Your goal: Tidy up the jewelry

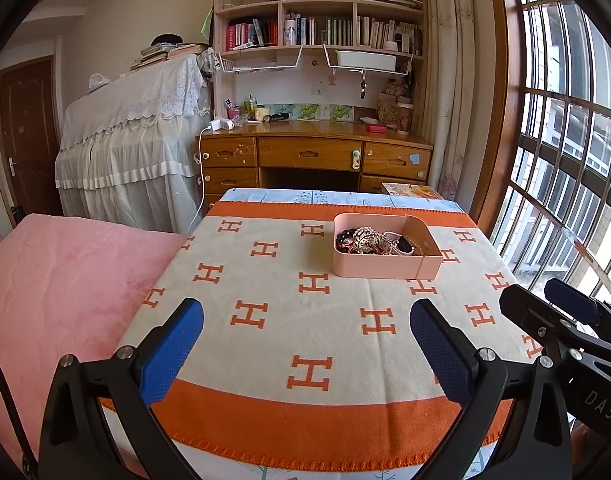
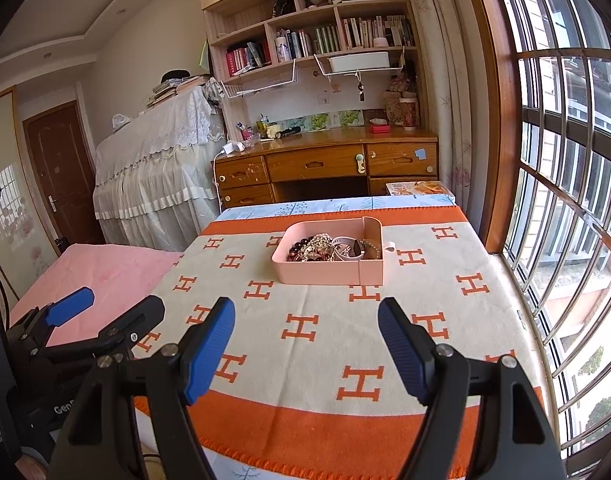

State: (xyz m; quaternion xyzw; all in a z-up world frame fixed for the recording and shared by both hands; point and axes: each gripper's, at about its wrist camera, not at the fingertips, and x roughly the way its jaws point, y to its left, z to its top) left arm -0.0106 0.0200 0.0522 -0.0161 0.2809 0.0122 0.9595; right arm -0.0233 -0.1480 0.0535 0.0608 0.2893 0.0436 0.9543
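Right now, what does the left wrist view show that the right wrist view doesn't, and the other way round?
Only the left wrist view: the left gripper head-on, jaws wide apart over the orange H-patterned blanket, and the right gripper from the side, at the right edge.

Only the right wrist view: the right gripper head-on, open and empty, a small pink tab beside the tray, and the left gripper at the left edge.

Both: the pink tray of tangled jewelry, untouched.

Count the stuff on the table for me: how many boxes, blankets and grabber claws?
Pink box with jewelry: 1
Orange H blanket: 1
Grabbers: 2, the left gripper and the right gripper
Total: 4
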